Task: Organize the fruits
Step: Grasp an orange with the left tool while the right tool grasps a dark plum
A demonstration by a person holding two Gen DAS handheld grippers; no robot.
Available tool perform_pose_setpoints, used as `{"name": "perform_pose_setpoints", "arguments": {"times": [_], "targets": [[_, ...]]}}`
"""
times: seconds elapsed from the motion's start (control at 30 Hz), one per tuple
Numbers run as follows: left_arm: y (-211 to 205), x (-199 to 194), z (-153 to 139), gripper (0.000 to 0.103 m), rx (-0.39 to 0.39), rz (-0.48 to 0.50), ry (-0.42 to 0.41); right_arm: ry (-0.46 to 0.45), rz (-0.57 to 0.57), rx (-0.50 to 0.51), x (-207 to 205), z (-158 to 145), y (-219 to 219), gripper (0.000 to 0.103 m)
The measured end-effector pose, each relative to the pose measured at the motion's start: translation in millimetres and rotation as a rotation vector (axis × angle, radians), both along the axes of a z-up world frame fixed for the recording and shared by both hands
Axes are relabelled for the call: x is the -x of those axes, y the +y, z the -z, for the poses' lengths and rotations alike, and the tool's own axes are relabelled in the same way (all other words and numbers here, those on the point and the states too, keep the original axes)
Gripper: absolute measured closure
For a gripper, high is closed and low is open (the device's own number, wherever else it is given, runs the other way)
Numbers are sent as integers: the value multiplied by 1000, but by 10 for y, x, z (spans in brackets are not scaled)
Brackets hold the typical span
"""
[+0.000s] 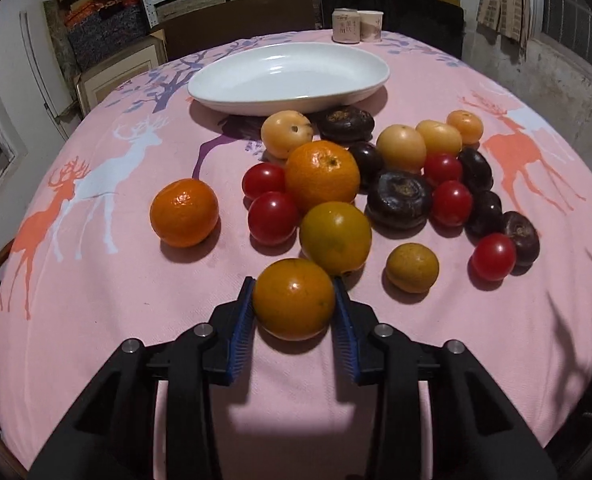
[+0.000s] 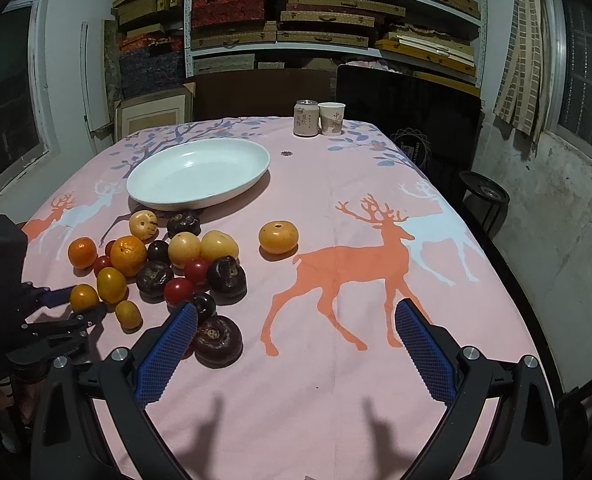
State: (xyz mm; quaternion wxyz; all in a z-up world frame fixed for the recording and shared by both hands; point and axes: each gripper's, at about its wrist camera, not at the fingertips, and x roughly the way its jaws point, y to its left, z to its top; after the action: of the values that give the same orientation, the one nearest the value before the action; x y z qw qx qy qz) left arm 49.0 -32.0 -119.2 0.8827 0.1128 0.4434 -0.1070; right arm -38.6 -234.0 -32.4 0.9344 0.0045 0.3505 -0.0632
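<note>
My left gripper is shut on an orange mandarin at the near edge of a fruit pile; the same gripper and mandarin show at far left in the right wrist view. The pile holds oranges, red cherry tomatoes, dark water chestnuts and pale yellow fruits. An empty white oval plate sits behind the pile, also seen from the right wrist. My right gripper is open and empty above the cloth, right of the pile.
A pink deer-print tablecloth covers the table. A can and a paper cup stand at the far edge. One orange fruit lies apart from the pile. Shelves of boxes fill the back wall.
</note>
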Motion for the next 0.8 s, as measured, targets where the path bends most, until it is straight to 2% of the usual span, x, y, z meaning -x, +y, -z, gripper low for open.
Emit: {"name": "perform_pose_setpoints", "arguments": {"times": [0.1,0.27,0.47,0.57,0.7,0.8], "targets": [[5,44,-18,66,24,25,4,17,-34,6,-12,73,4,4],[30,213,-156,66,12,39,-65,70,-206,18,-80,238,205,4],[95,305,-343,67,8,6,-89,113,-343,64,-233,368,406,7],[92,365,-419,66,-24,0,-92,165,-412,75,-371,410,427,9],[289,419,-543,66,-30,-67,-110,219,-461,126,-517,510,468,13],[439,417,-596,66,-23,-119,-101,208,-494,73,-603,500,488,14]]}}
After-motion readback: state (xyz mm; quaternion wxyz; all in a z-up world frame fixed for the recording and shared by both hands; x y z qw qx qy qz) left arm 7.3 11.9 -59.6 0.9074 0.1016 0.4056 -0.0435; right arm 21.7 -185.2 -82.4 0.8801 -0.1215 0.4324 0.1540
